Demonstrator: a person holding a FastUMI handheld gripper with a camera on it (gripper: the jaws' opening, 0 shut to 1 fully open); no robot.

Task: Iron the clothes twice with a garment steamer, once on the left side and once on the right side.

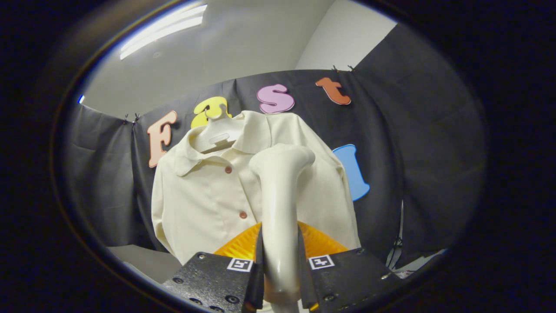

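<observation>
Steamer (280,200) clamped upright in the claw (280,278), both fingers (256,278) pressing its handle from either side, so the grip looks firm and the tool can be swept without slipping. Its bent head sits at the top, over the chest of the shirt (204,195) on the placket's far side from the collar opening; cannot tell if the head touches the cloth or hangs just off it. Held vertical most likely so the steam face runs flat along the hanging fabric.

Shirt hangs on a hanger (217,132) against the booth's dark cloth wall, just beyond the fingers. Hung rather than laid flat so gravity keeps the front panels straight and both halves stay reachable for the two passes. Collar open, front buttoned.

Counts: one steamer, one shirt, one hanger, one claw with two fingers, two square marker tags (321,261) on the claw body. Buttons (243,214) visible on the placket: two, others may be hidden behind the steamer. An orange ridged part (323,243) shows behind the fingers, one piece, purpose unclear. Pale desk (143,258) corner low beside the shirt hem. One ceiling light strip (163,28).

Judgement: a pass is in hand on one half of the shirt; which pass cannot be told.
</observation>
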